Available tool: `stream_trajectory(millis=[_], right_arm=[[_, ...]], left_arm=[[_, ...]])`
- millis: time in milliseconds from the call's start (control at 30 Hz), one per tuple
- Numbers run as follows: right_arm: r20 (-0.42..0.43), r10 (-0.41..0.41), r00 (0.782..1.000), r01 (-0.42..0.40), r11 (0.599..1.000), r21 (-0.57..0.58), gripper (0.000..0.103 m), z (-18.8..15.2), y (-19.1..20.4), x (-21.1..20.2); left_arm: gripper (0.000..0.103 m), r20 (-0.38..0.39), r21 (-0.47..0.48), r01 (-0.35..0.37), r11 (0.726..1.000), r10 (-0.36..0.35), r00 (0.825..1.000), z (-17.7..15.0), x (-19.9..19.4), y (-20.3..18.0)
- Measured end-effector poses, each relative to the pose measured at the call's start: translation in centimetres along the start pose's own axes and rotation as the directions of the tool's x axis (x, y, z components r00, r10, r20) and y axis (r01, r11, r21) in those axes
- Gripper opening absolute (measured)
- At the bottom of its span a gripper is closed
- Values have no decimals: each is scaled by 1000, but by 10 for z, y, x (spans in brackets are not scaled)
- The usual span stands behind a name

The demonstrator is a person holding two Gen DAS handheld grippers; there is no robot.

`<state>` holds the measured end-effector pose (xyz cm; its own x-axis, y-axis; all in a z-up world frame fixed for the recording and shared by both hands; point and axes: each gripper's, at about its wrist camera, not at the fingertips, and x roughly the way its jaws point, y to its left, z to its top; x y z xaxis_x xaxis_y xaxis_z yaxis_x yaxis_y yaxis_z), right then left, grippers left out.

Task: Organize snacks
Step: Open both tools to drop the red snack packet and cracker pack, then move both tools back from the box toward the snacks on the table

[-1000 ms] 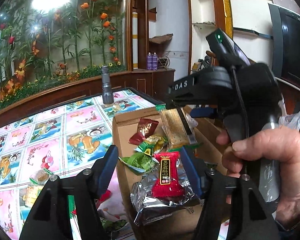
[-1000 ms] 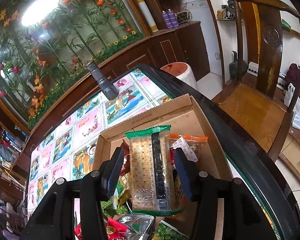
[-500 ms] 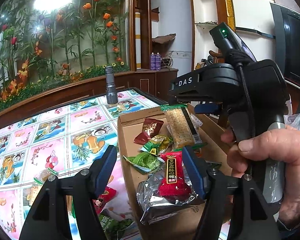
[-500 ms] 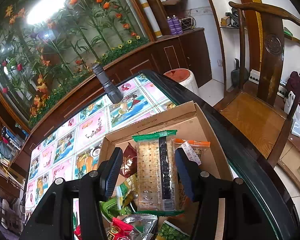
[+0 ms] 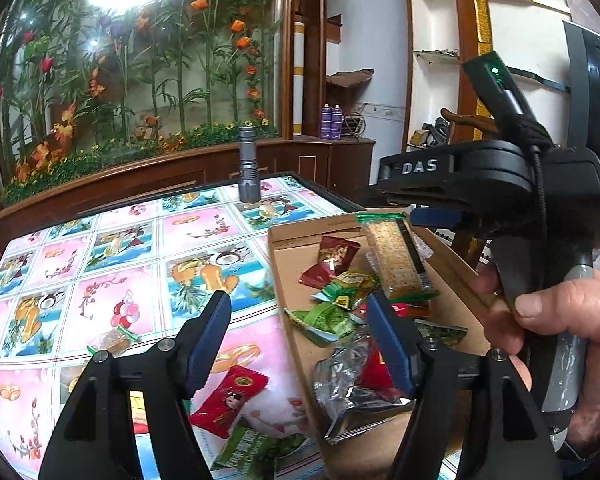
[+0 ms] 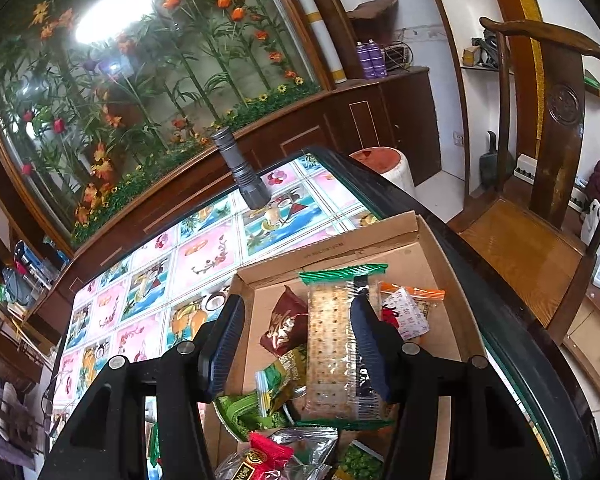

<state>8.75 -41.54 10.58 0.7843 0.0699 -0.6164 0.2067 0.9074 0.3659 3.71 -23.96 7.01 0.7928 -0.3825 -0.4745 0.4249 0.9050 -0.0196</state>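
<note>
**Now the left tongs spread wider, off the box and toward the loose snacks**

Leftmost, on the tiled, picture-printed worktop (image 5: 120,248), snacks are still waiting: a small brown wrapped sweet (image 5: 112,340), a red foil sachet (image 5: 230,398) and a green printed packet (image 5: 252,450).

The left tongs (image 5: 298,304) have slid left since a second ago, when they framed a red sachet on the crumpled silver foil bag (image 5: 352,376). Now they straddle the left wall of the shallow brown cardboard box (image 5: 290,258). Their jaws are opening and hold nothing. The red foil sachet lies at about 7 o'clock from the gap, so it looks like the next pick.

Further right, inside the box, the long clear cracker packet (image 6: 328,344) lies flat. The right tongs (image 6: 296,304) hover over it, parted and gripping nothing. It seems delivered. The packet sits at 5 o'clock from their gap.
</note>
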Motion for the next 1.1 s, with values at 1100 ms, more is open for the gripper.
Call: stream_trajectory(millis=[1100], right_arm=[[-47,92,995,-96,991,-96,59,-17,37,9]], left_arm=[[35,-310,-148,-113,982,63,949,-29,32,137]])
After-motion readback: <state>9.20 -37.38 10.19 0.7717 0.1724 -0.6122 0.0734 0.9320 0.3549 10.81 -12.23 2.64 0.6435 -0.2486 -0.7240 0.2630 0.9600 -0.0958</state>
